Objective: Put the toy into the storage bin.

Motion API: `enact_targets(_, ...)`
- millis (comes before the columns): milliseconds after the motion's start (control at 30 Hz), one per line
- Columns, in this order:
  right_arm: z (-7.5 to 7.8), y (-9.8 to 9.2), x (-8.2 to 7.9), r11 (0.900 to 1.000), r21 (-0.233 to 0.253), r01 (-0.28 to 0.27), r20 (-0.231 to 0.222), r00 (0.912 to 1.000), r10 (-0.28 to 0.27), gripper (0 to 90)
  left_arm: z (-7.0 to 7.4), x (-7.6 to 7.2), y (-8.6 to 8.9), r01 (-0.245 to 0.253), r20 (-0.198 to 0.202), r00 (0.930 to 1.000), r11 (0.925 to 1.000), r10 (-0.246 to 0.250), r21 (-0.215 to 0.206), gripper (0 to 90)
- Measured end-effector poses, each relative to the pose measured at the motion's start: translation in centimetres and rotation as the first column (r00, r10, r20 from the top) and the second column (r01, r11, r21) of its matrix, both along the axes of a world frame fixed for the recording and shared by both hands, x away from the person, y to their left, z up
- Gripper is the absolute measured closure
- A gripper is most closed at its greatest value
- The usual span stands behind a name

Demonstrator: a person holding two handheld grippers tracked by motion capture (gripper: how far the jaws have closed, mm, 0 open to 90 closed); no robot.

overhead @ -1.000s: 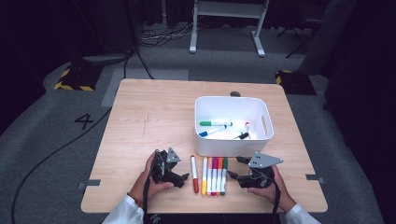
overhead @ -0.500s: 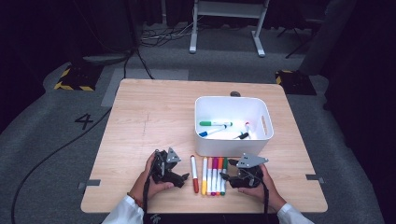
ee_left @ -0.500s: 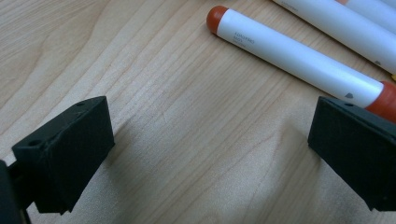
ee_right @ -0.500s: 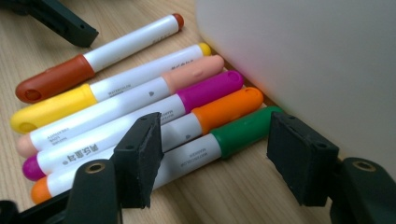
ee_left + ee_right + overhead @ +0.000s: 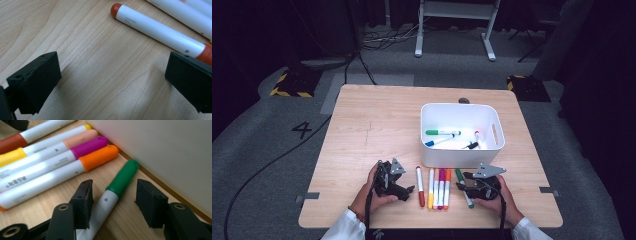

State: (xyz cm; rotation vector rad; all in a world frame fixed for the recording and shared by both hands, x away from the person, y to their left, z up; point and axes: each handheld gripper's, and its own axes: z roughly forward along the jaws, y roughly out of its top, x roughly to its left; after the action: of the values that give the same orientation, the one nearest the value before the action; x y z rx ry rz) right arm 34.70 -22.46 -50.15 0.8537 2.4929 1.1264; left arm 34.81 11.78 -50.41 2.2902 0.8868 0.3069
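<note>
Right gripper view shows our right gripper [image 5: 113, 200] spread around the green marker [image 5: 113, 192] lying on the tabletop [image 5: 125, 225] between its jaws; we should squeeze squarely before lifting.

Counter [image 5: 377, 125]: pale wood, rectangular, standing on grey floor. Directly on it: one white bin [image 5: 460, 159] right of centre; near the front edge, a row of markers, namely red [image 5: 420, 186], yellow [image 5: 430, 188], pink [image 5: 436, 188], purple [image 5: 441, 188], orange [image 5: 446, 188], green [image 5: 460, 178].
</note>
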Motion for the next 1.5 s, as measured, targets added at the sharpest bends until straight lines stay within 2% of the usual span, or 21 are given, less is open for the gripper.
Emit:
enact_targets(133, 0.1, -0.8, 0.5, 0.999, -0.004, 0.039, -0.003, 0.9992, -0.039, 52.5, 0.0, 0.0, 0.0, 0.001, 0.0, 1.0, 1.0, -0.001, 0.0, 0.4)
enact_targets(333, 0.0, -1.0, 1.3, 1.0, 0.002, 0.023, 0.003, 0.9997, -0.023, 53.5, 0.0, 0.0, 0.0, 0.001, 0.0, 1.0, 1.0, -0.001, 0.0, 0.3)
enact_targets(667, 0.0, -0.8, 1.7, 1.0, 0.008, -0.026, 0.015, 0.9996, 0.026, 73.4, 0.0, 0.0, 0.0, 0.001, 0.0, 1.0, 1.0, -0.001, 0.0, 0.3)
enact_targets(1000, 0.1, -1.1, 1.5, 0.999, 0.004, -0.051, 0.005, 0.9987, 0.051, 74.6, 0.0, 0.0, 0.0, 0.0, -0.001, 1.0, 1.0, 0.0, 0.0, 0.3)
enact_targets(1267, 0.9, -1.7, 0.9, 0.995, 0.039, -0.089, 0.021, 0.9959, 0.089, 74.7, 0.0, 0.0, 0.0, 0.0, 0.0, 1.0, 1.0, 0.0, 0.0, 0.3)
enact_targets(1500, 2.3, -2.6, 0.2, 0.99, 0.082, -0.112, 0.056, 0.9926, 0.108, 74.7, 0.0, 0.0, 0.0, 0.001, 0.0, 1.0, 1.0, -0.001, 0.0, 0.3)
